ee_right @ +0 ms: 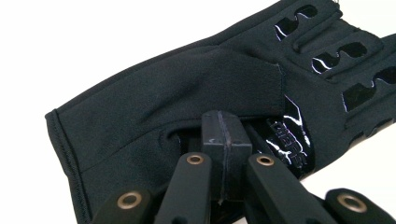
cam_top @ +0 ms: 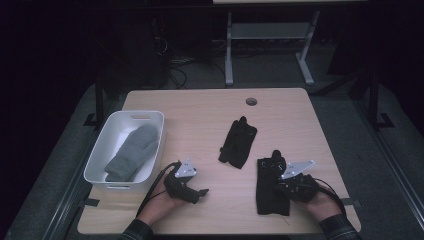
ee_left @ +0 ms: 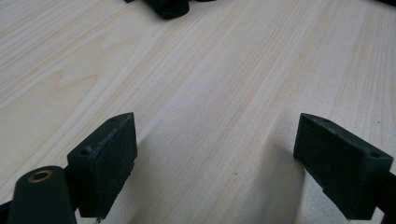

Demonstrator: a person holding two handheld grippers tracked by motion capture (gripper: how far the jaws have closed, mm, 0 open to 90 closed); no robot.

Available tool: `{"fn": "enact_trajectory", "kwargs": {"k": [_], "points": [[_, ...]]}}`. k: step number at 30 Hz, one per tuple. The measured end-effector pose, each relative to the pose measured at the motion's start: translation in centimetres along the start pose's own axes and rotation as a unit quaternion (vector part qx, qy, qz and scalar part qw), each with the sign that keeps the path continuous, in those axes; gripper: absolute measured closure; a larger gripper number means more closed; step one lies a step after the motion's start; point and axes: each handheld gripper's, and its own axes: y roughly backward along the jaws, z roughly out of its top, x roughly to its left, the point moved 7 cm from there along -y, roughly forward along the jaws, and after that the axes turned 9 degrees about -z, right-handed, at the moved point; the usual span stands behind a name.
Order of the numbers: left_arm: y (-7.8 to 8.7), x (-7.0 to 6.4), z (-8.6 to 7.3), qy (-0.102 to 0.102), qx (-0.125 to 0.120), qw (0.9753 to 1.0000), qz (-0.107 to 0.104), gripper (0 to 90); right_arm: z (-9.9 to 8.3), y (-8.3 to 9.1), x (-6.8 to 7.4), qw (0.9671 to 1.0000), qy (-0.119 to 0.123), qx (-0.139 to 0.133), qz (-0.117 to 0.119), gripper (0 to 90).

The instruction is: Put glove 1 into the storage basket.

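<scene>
A black glove (cam_top: pixel 269 195) lies flat near the table's front right. My right gripper (cam_top: pixel 278 179) rests on it from the right. In the right gripper view its jaws (ee_right: pixel 224 135) are pressed together at the glove's (ee_right: pixel 187 84) palm, where the fabric bunches at the tips. A second black glove (cam_top: pixel 239 142) lies at mid table. My left gripper (cam_top: pixel 201 192) sits low over bare wood at the front, left of the gloves. It stands open (ee_left: pixel 215 158) with nothing between its pads, and a dark glove edge (ee_left: pixel 168 7) shows far ahead of it.
A white plastic bin (cam_top: pixel 131 116) stands at the table's left edge with a grey mitten (cam_top: pixel 132 150) inside. A cable hole (cam_top: pixel 251 101) sits near the far edge. Beyond the table are a dark floor and a white desk frame (cam_top: pixel 229 50).
</scene>
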Motion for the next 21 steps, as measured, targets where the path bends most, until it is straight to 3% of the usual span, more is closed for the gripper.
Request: {"fn": "enact_trajectory", "kwargs": {"k": [5,8,10,15,21], "points": [[0.0,0.0,0.0,0.002,0.001,1.0000,-0.001,12.5,-0.1,0.3,0.6,1.0000,0.008,-0.001,0.002,87.2],[0.0,0.0,0.0,0.002,0.001,1.0000,-0.001,12.5,0.4,1.0,0.1,0.9995,0.000,-0.030,-0.001,85.2],[0.0,0.0,0.0,0.002,0.002,1.0000,-0.001,12.5,0.7,1.5,-0.7,0.9983,-0.016,-0.053,-0.016,81.5],[0.0,0.0,-0.1,0.001,0.004,1.0000,-0.001,12.5,-0.2,2.0,-3.6,0.9919,-0.071,-0.080,-0.068,58.2],[0.0,0.0,-0.1,0.000,0.005,1.0000,-0.001,12.4,-2.3,1.2,-6.9,0.9845,-0.120,-0.068,-0.109,35.0]]}}
